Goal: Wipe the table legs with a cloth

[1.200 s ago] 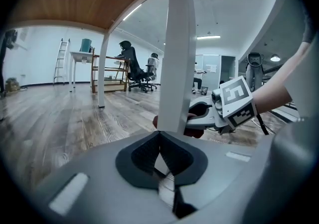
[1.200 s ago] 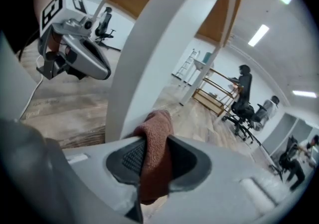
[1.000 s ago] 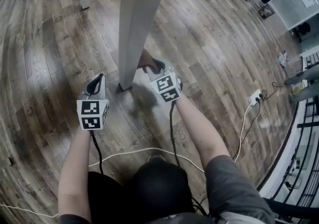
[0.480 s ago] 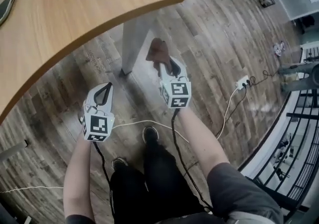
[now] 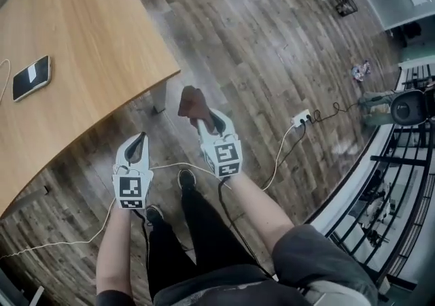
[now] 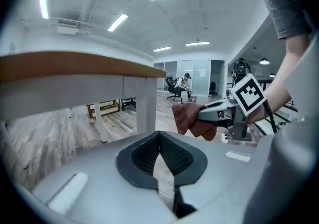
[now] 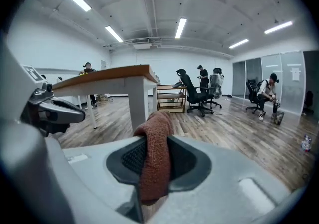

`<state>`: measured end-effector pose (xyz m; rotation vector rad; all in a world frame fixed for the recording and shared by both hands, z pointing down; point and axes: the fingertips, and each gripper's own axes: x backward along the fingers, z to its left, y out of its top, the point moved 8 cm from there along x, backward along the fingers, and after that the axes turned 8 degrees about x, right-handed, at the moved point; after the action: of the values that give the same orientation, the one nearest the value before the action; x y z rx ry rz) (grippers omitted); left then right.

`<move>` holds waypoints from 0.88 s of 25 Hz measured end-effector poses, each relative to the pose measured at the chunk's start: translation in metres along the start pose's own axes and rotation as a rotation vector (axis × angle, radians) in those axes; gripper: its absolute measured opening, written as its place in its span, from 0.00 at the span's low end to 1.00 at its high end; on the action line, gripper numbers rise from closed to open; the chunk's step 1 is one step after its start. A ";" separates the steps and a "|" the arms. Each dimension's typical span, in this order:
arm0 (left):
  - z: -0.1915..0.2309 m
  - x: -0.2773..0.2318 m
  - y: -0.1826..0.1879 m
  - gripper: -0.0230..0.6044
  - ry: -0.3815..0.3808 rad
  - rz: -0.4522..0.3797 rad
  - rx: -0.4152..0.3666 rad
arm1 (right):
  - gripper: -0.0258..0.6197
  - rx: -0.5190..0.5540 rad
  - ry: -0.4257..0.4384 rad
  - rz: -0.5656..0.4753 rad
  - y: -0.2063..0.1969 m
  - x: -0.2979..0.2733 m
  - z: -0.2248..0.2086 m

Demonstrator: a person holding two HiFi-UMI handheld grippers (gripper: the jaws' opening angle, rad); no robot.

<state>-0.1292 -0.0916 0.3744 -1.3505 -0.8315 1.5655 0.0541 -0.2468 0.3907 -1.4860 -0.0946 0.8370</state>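
Observation:
A reddish-brown cloth (image 5: 192,103) hangs from my right gripper (image 5: 207,118), which is shut on it; the cloth (image 7: 155,157) fills the space between the jaws in the right gripper view. The white table leg (image 5: 159,98) stands just left of the cloth under the wooden table top (image 5: 88,39), a short gap away. That leg (image 7: 137,102) rises ahead of the right jaws. My left gripper (image 5: 138,139) hovers lower left, shut on nothing. From the left gripper view the leg (image 6: 147,109) stands ahead, with the cloth (image 6: 191,119) to its right.
A phone (image 5: 32,77) lies on the table top. A white cable (image 5: 178,166) crosses the floor by the person's shoes (image 5: 185,178). A power strip (image 5: 300,119) sits to the right. People on office chairs (image 7: 205,87) are far off. A railing (image 5: 387,182) runs along the right.
The head view has risen from floor level beside the leg to above the table top. Both grippers came up and back from the leg's foot, the cloth still held in the right one.

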 end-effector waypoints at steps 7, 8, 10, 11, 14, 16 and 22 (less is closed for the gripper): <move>-0.033 0.057 0.071 0.07 0.021 0.004 0.049 | 0.17 -0.123 0.153 0.058 0.045 0.057 0.040; -0.039 0.065 0.076 0.07 0.010 0.001 0.054 | 0.17 -0.128 0.151 0.059 0.049 0.066 0.045; -0.046 0.080 0.087 0.07 -0.004 -0.016 0.066 | 0.17 -0.125 0.142 0.064 0.057 0.080 0.051; -0.049 0.087 0.090 0.07 -0.010 -0.026 0.075 | 0.17 -0.117 0.142 0.069 0.060 0.087 0.054; -0.052 0.108 0.097 0.07 -0.024 -0.046 0.093 | 0.17 -0.082 0.152 0.075 0.070 0.104 0.065; -0.049 0.124 0.101 0.07 -0.028 -0.055 0.103 | 0.17 -0.056 0.152 0.061 0.082 0.116 0.075; -0.046 0.185 0.108 0.07 -0.065 -0.087 0.096 | 0.17 -0.034 0.117 0.024 0.112 0.168 0.112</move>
<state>-0.1087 0.0345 0.1959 -1.1856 -0.8333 1.5685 0.0671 -0.0781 0.2331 -1.5676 -0.0046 0.7692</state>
